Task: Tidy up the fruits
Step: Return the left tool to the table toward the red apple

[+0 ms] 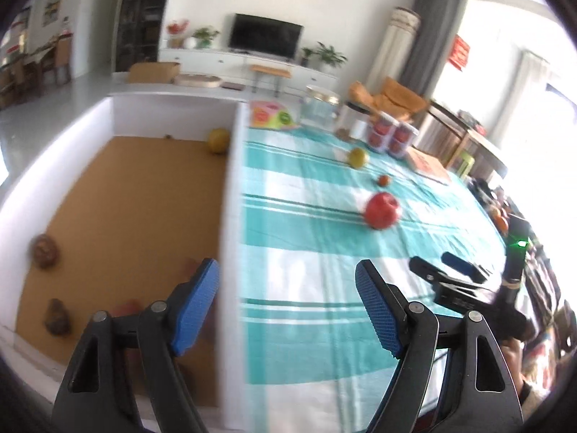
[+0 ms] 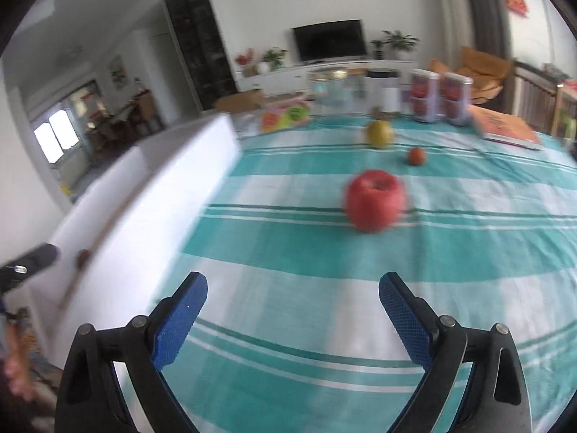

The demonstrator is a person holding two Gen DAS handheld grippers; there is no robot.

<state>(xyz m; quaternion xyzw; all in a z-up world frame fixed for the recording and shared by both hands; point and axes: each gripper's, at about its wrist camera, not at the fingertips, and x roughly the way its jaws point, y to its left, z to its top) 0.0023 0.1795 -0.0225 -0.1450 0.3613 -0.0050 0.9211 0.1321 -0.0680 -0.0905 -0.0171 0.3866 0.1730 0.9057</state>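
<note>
The left gripper (image 1: pixel 286 306) hangs with its blue pads spread wide and nothing between them. It straddles the right wall of a white box (image 1: pixel 230 187): one pad sits over the box's brown floor, the other over the striped teal cloth (image 1: pixel 306 223).

Ahead of it and to the left, inside the box, a yellow fruit (image 1: pixel 218 140) lies in the far corner against that wall. Two brown lumps (image 1: pixel 45 256) rest by the box's left wall, one nearer the gripper than the other; what they are is too blurred to tell. Something reddish shows just behind the left pad, also unclear.

Ahead and to the right, out on the cloth, stands a red apple (image 1: pixel 381 210). Beyond it lie a small red fruit (image 1: pixel 384 179) and then a yellow-green fruit (image 1: pixel 357 157), all three well apart and roughly in a line running away. Behind them stand jars (image 1: pixel 391 133) with red contents and a glass jar.

The right gripper (image 2: pixel 293 310) is likewise wide open and empty, hovering over bare cloth. The apple (image 2: pixel 375 200) lies straight ahead of it, slightly right of centre, not touched. Farther on are the small red fruit (image 2: pixel 416 156) and the yellow-green fruit (image 2: pixel 379 133). The box (image 2: pixel 151 195) runs along its left side. In the left wrist view this gripper (image 1: pixel 445 270) appears low on the right, just beside the left one.
</note>
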